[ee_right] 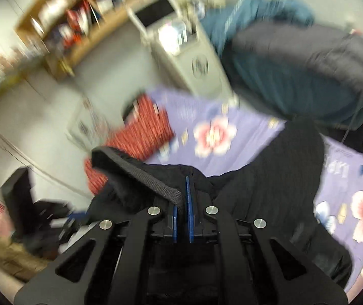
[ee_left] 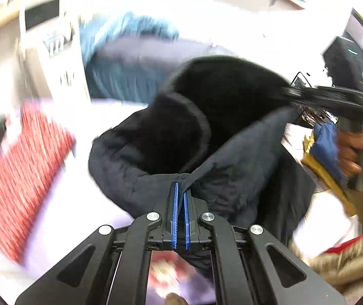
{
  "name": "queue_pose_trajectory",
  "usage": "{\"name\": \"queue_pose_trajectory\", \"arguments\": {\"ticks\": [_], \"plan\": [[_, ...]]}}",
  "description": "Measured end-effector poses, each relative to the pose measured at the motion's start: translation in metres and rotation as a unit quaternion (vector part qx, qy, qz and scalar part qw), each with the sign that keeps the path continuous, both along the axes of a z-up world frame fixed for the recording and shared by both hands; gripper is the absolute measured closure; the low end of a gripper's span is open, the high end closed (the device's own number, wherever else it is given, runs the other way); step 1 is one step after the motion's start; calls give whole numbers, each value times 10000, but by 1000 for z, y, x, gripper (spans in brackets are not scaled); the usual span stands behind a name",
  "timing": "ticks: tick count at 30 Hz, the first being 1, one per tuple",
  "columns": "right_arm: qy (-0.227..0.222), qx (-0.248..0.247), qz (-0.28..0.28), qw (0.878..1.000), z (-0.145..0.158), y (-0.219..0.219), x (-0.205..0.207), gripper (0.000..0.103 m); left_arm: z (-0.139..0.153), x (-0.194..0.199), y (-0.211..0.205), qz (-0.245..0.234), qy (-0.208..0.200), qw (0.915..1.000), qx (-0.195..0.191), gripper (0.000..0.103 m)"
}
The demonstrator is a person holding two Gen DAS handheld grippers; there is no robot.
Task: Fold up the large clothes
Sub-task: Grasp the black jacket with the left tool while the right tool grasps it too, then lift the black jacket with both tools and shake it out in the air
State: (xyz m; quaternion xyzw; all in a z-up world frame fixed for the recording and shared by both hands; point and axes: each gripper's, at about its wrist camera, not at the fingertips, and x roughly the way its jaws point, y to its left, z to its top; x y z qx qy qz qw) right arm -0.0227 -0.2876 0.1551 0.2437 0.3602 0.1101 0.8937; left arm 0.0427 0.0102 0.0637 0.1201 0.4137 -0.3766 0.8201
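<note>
Above a floral bedsheet, both grippers are holding a dark jacket up. Left gripper is pinching navy fabric between nearly closed fingers; right gripper is clamping a black strap of the jacket. Everything is blurring.

No readable text in either view; motion blur heavy throughout.

Purple floral bedsheet: dark lettering near right edge, upside down from right wrist camera, too smeared to read.

Pale appliance beyond bed: round emblem on front panel, possibly brand mark, characters not resolvable.

Black device at far right of left wrist view: small green lit strip, no digits legible.

Shelf items: coloured packaging, print illegible.
</note>
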Motion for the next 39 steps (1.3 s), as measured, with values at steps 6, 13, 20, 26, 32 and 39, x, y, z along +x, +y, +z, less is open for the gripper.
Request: {"name": "queue_pose_trajectory", "arguments": {"ticks": [6, 13, 20, 26, 32, 39], "plan": [[-1712, 392, -919, 9802, 101, -27, -124, 97, 95, -14, -9, -155, -932, 9929, -721, 99], [-3671, 40, -1185, 9226, 232, -15, -236, 98, 202, -45, 4, -710, -1556, 9717, -1629, 99], [-4142, 58, -1591, 8962, 285, -58, -234, 98, 270, -79, 23, -795, -2056, 9420, -2532, 99], [-2306, -336, -2809, 9310, 202, -141, -111, 88, 231, -15, -26, -448, -1422, 9652, -2148, 99], [-15, -121, -3393, 9406, 7, -167, -34, 12, 58, 98, -95, 235, 209, 9986, -433, 99], [1542, 385, -3372, 9279, -146, -116, -97, 12, -102, 96, -70, 560, 213, 9921, 1104, 99]]}}
